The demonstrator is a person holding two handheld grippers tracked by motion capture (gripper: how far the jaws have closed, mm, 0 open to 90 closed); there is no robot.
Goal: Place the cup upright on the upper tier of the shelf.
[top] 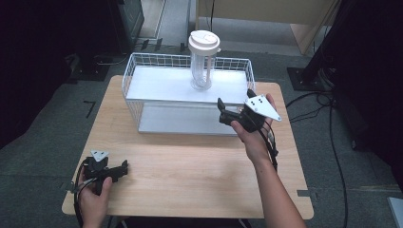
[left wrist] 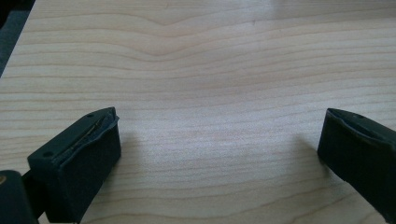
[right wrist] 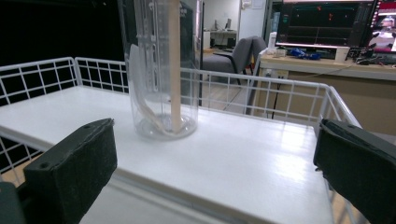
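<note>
right gripper [top: 227, 115], jaws wide and empty, aimed at clear tumbler [top: 203, 59] upper centre on rack shelf [top: 157, 85]; left gripper [top: 122, 168] wide at lower left. likely toppled if struck high.

The left gripper [left wrist: 219, 154] is hanging low over the pale, wavy-grained wooden bench [left wrist: 210, 70], its two black padded fingers [left wrist: 77, 163] standing wide apart with bare wood lying between them. A dark strip of floor [left wrist: 11, 32] is showing past the bench's upper left edge.
</note>
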